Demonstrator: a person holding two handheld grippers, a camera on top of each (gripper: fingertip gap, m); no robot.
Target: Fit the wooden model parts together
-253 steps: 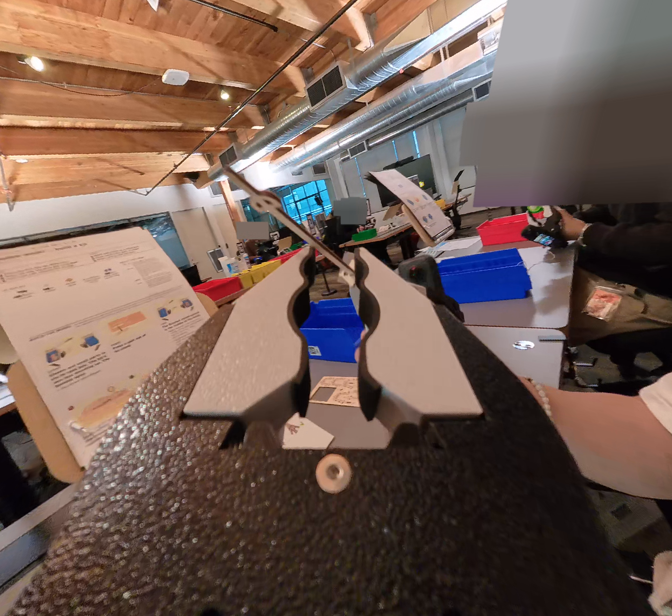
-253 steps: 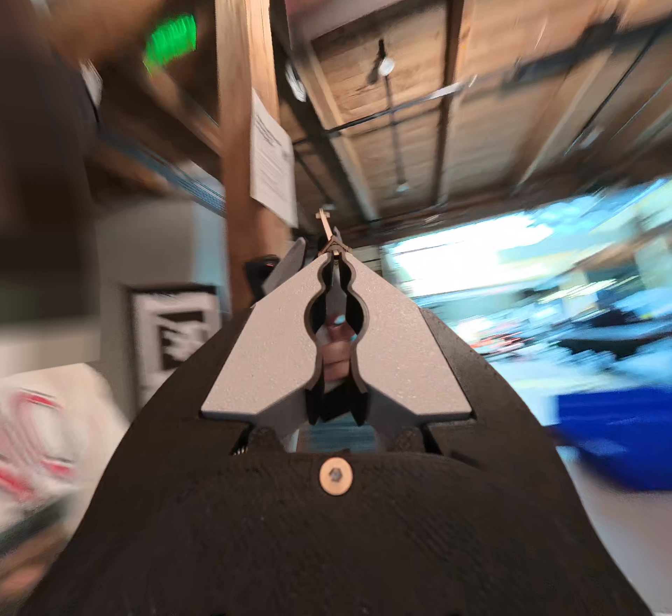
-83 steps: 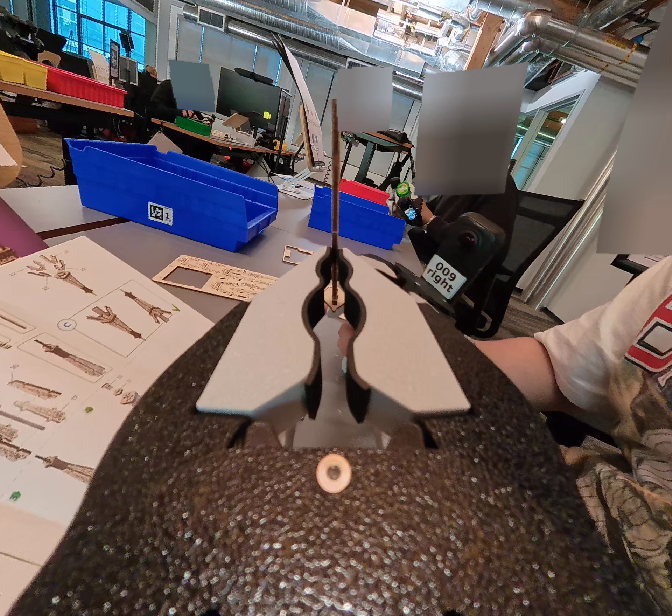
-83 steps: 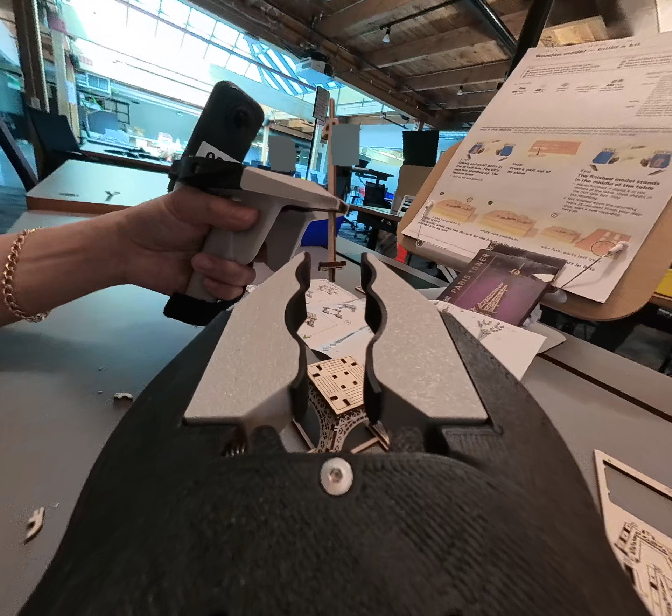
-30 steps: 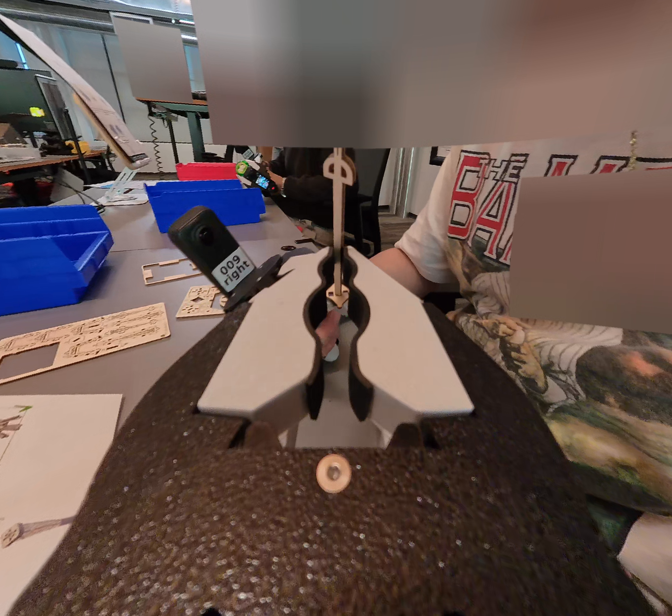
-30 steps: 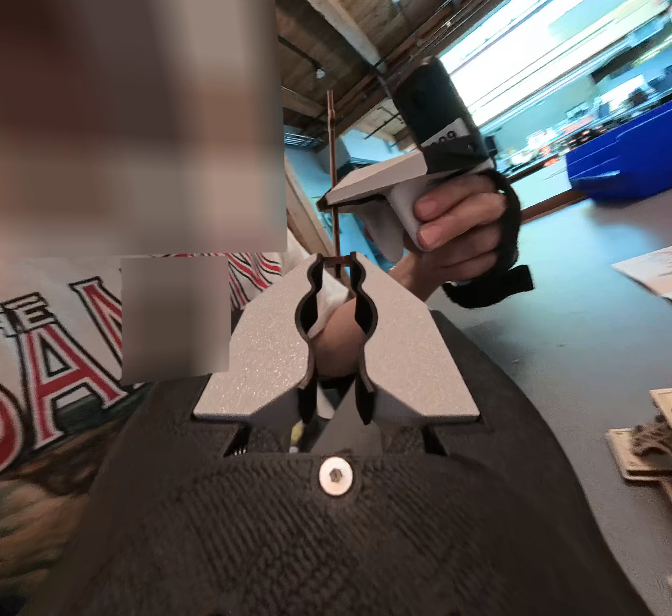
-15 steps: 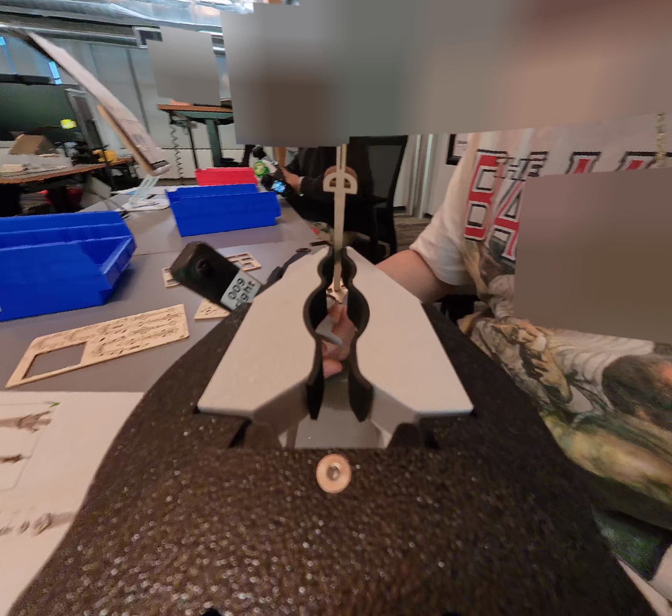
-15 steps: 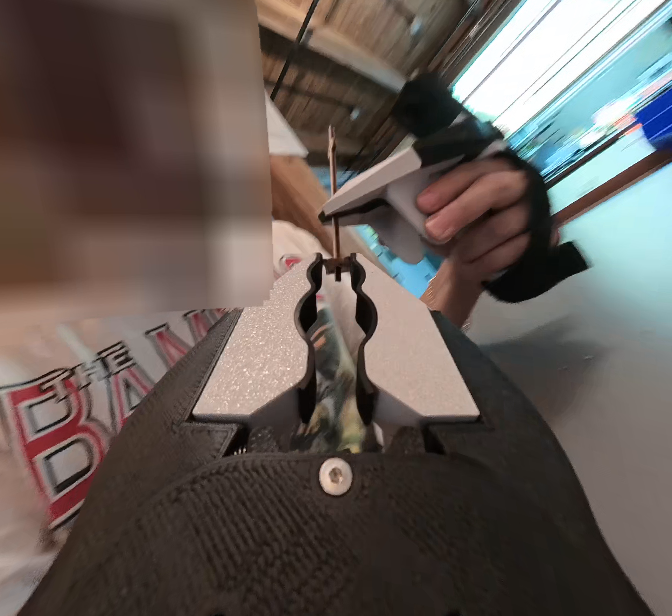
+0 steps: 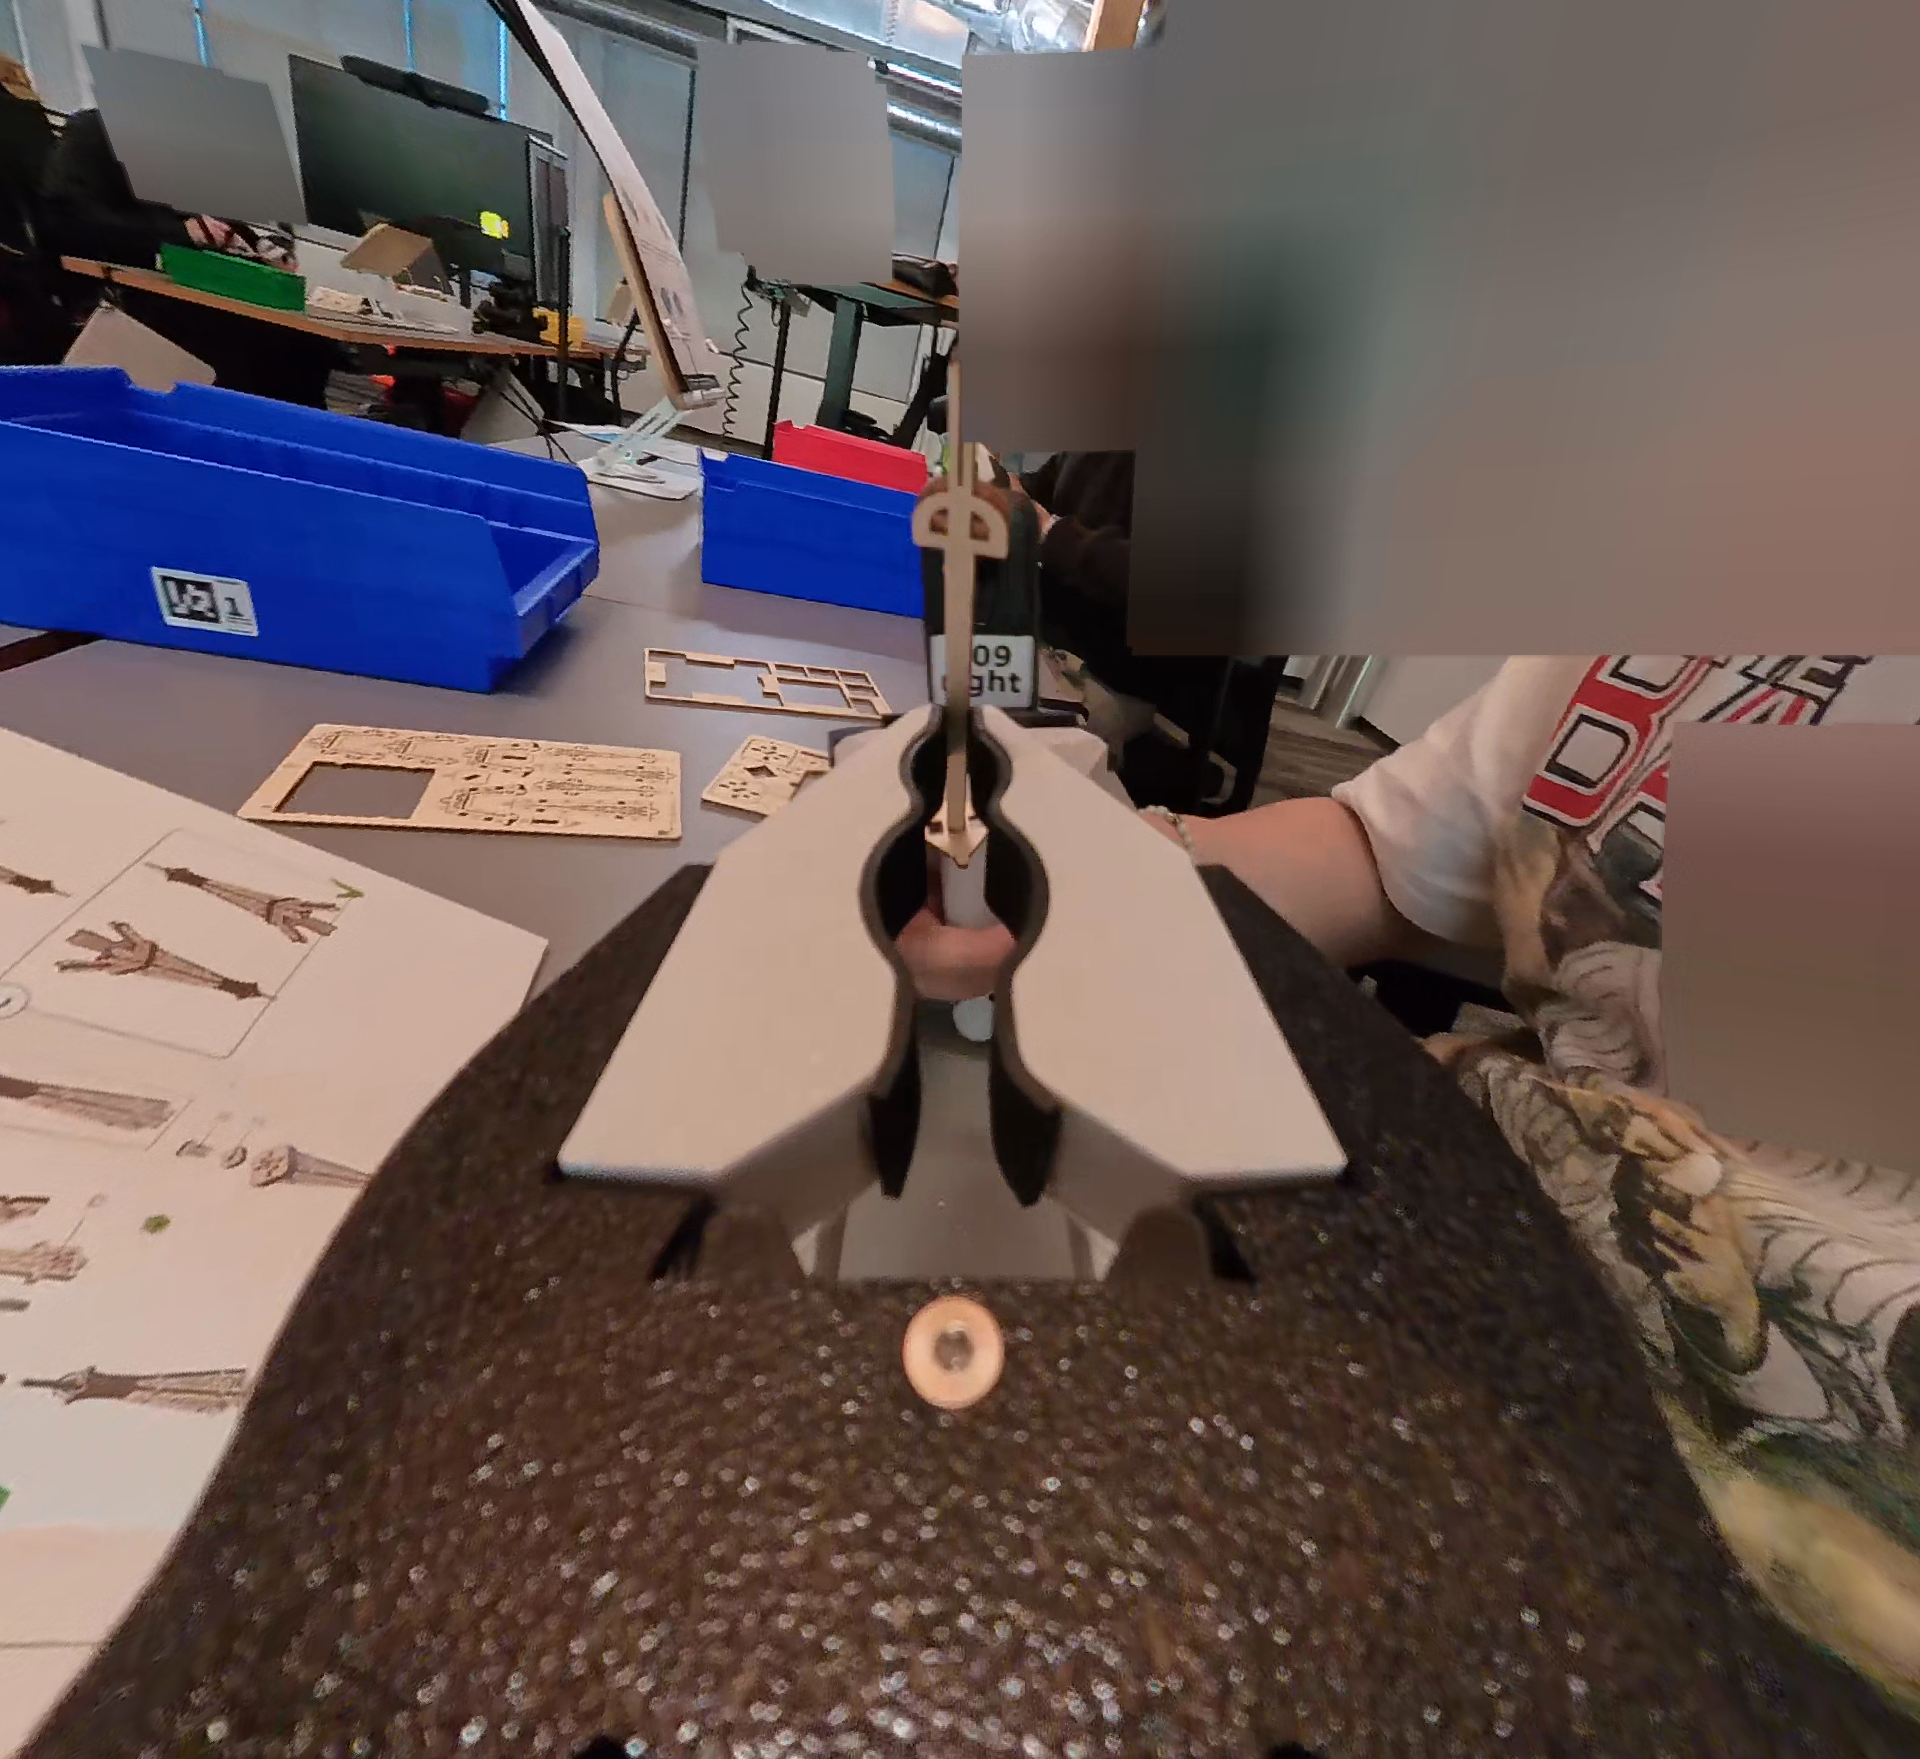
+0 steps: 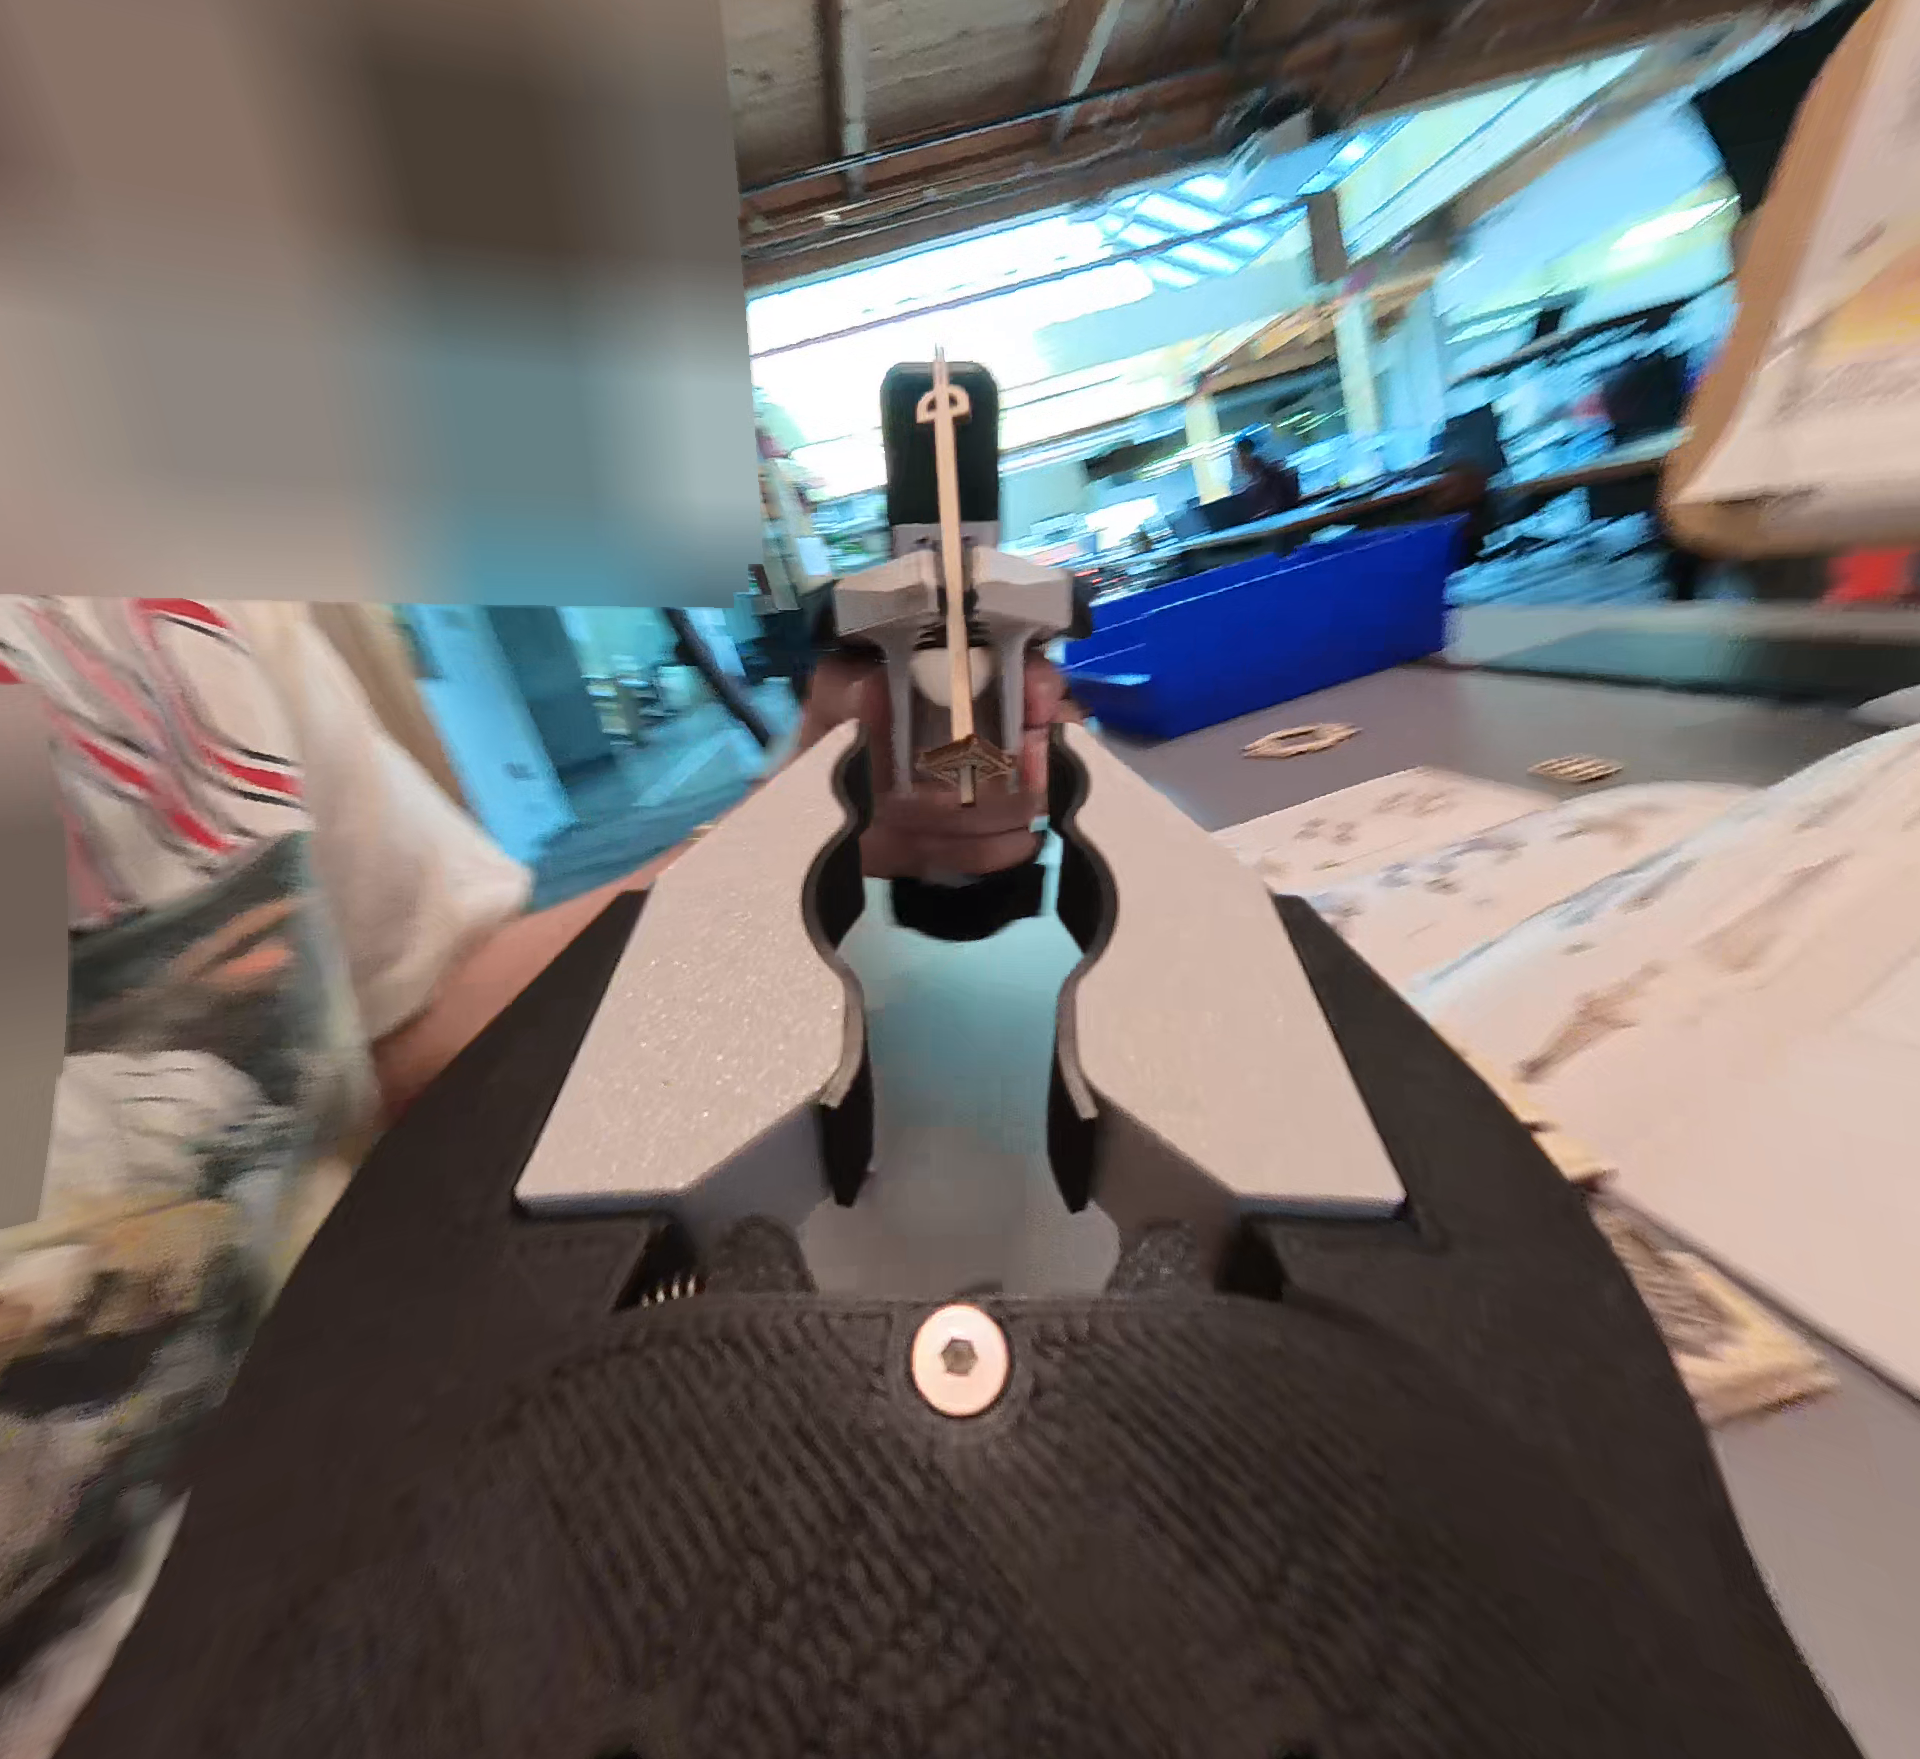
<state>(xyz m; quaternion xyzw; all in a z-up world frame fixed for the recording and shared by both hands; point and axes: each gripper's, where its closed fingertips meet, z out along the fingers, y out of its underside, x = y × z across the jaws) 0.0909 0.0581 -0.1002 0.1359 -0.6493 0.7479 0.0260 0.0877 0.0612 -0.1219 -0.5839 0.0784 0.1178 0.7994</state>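
Observation:
My left gripper [image 9: 954, 722] is shut on a thin wooden spire [image 9: 951, 629] that stands upright between its tips, with a small domed piece [image 9: 958, 525] slotted on near the top. In the right wrist view the left gripper [image 10: 951, 639] faces me, still clamped on the spire [image 10: 948, 546]. A small square wooden piece [image 10: 961, 761] sits at the spire's lower end. My right gripper [image 10: 961, 774] is open and empty, just short of that lower end. Its labelled black body [image 9: 1003, 587] shows behind the spire in the left wrist view.
The grey table [image 9: 623, 670] holds two blue bins [image 9: 312, 514] [image 9: 810, 546], laser-cut part sheets [image 9: 468, 779] [image 9: 764, 675] and a paper instruction sheet [image 9: 156, 982]. A person in a printed white shirt [image 9: 1507, 826] sits at the right. An instruction board [image 10: 1818, 307] stands at the right.
My right gripper, shut on the spire's lower end half a second ago, has opened and drawn back from it. My left gripper still holds the spire and has swung left towards the table.

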